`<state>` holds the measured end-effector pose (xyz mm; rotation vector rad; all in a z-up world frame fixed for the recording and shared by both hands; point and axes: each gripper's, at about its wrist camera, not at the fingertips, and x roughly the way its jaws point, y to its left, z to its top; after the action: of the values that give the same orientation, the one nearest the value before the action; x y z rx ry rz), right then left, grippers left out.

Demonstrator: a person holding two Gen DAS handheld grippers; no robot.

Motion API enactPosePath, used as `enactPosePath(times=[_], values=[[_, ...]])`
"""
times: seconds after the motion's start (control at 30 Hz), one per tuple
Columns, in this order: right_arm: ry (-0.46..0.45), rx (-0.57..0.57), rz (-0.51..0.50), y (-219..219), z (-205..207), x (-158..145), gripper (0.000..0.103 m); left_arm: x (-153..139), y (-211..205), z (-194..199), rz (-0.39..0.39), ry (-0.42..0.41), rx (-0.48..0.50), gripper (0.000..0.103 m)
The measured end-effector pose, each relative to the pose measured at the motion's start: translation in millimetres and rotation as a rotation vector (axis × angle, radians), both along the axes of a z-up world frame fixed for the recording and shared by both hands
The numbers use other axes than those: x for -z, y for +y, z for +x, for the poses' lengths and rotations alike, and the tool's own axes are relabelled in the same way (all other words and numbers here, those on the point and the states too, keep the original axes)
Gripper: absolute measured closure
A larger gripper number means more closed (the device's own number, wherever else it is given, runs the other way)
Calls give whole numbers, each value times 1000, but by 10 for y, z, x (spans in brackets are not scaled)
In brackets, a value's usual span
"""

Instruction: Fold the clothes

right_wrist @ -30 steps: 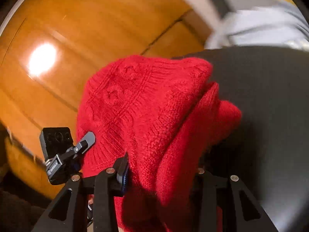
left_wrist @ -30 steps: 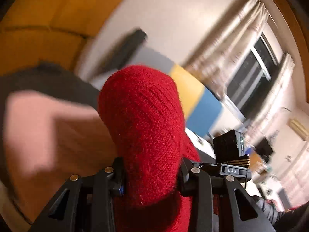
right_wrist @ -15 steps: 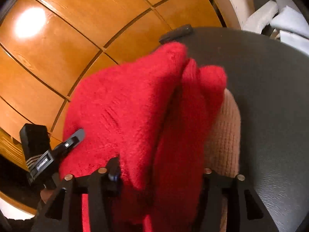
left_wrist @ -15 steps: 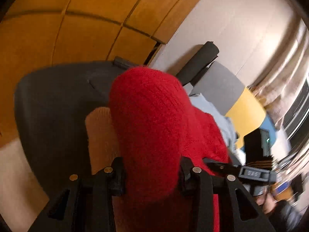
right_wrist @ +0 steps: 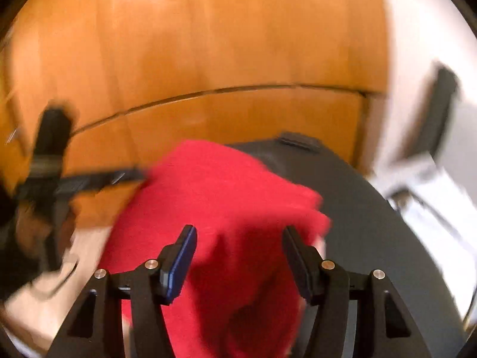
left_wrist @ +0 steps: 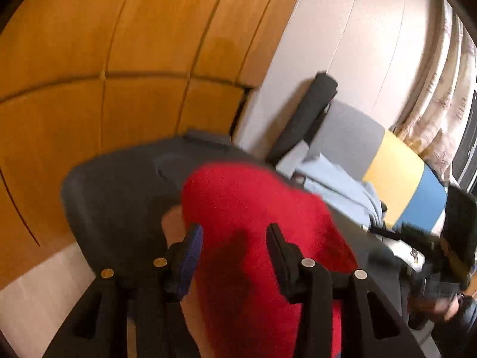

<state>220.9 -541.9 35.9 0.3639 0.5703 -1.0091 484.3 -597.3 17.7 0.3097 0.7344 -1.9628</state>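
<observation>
A red knitted garment (left_wrist: 253,208) lies bunched on a dark grey surface (left_wrist: 119,185), over a tan knitted piece (left_wrist: 171,219) that peeks out at its left. My left gripper (left_wrist: 234,229) straddles the red knit. Its jaws are opening and the pads (left_wrist: 193,241) stand just off the cloth. In the right wrist view the red garment (right_wrist: 226,185) sits between the widening jaws of my right gripper (right_wrist: 238,232), which do not press it. The dark surface (right_wrist: 372,223) runs to the right. The left gripper appears blurred at that view's left edge.
Wooden wall panels (left_wrist: 119,59) stand behind the surface. To the right is a white wall, a sofa with grey, yellow and blue cushions (left_wrist: 399,173), light-blue clothes (left_wrist: 334,185) and a black roll (left_wrist: 310,113). Curtains (left_wrist: 441,95) hang far right.
Both pairs of jaws have spread apart. The red knit, which bulged up squeezed between them, now sits lower on the dark surface. Both cameras swung, the right one rolling.
</observation>
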Motion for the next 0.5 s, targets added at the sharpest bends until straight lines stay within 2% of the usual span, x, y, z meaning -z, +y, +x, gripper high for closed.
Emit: enactPosePath(times=[0.07, 0.13, 0.2, 0.23, 0.3, 0.33, 0.37, 0.4, 0.5], values=[[52, -111, 31, 40, 238, 74, 44, -101, -46, -77, -28, 46, 23, 58], [116, -177, 92, 44, 399, 257, 50, -76, -157, -233, -27, 38, 52, 59], [151, -119, 154, -92, 332, 485, 57, 77, -342, -444, 16, 9, 88, 59], [135, -66, 178, -157, 187, 591, 59, 214, -431, -508, 65, -17, 92, 59], [48, 31, 204, -246, -121, 738, 70, 465, -575, -593, 138, -62, 88, 72], [-75, 94, 245, -296, -349, 868, 71, 550, -592, -568, 134, -71, 70, 89], [-160, 114, 256, -291, -466, 957, 71, 603, -609, -549, 135, -70, 62, 97], [-241, 123, 245, -256, -562, 1049, 72, 616, -625, -535, 141, -57, 64, 97], [-320, 152, 226, -225, -566, 1159, 72, 621, -586, -532, 131, -90, 52, 97]])
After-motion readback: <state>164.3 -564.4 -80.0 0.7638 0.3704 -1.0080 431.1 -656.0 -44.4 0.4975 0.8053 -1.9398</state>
